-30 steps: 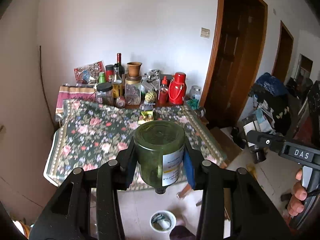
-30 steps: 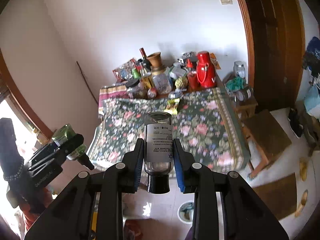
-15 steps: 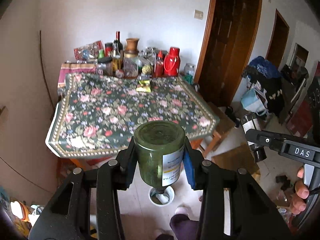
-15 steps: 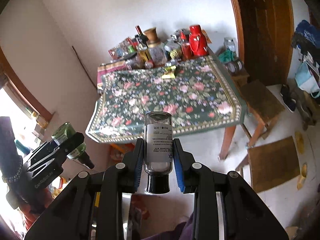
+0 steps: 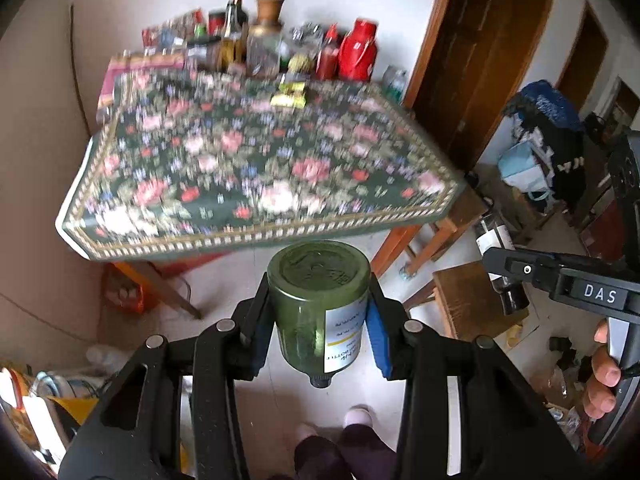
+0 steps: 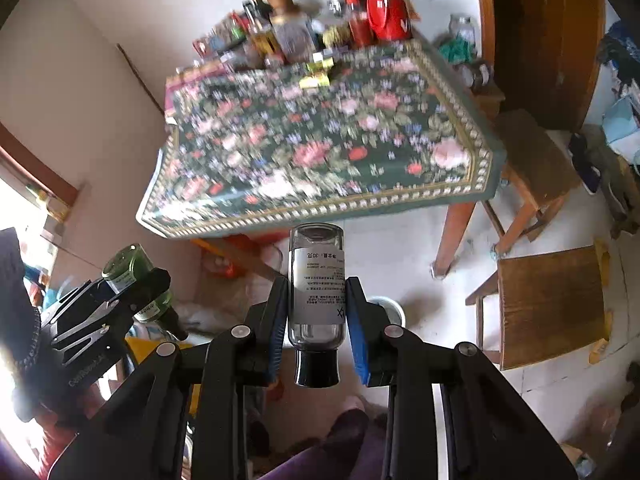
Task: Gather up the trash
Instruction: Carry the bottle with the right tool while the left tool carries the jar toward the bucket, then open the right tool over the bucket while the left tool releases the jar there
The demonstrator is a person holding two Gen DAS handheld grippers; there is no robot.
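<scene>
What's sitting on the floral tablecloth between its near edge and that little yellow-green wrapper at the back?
Nothing: both wrist views show bare floral tablecloth from the near edge to the yellow-green wrapper. The bottles and red flask stand behind the wrapper.

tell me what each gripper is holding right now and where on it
Left gripper: green bottle, clamped across its body, cap down. Right gripper: clear bottle, clamped across its labelled body, black cap down.

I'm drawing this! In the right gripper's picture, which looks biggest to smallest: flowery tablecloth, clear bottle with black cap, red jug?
1. Flowery tablecloth, by far.
2. Clear glass bottle with black cap, though it is very close to the camera.
3. Red plastic jug, far off at the table's back.
</scene>
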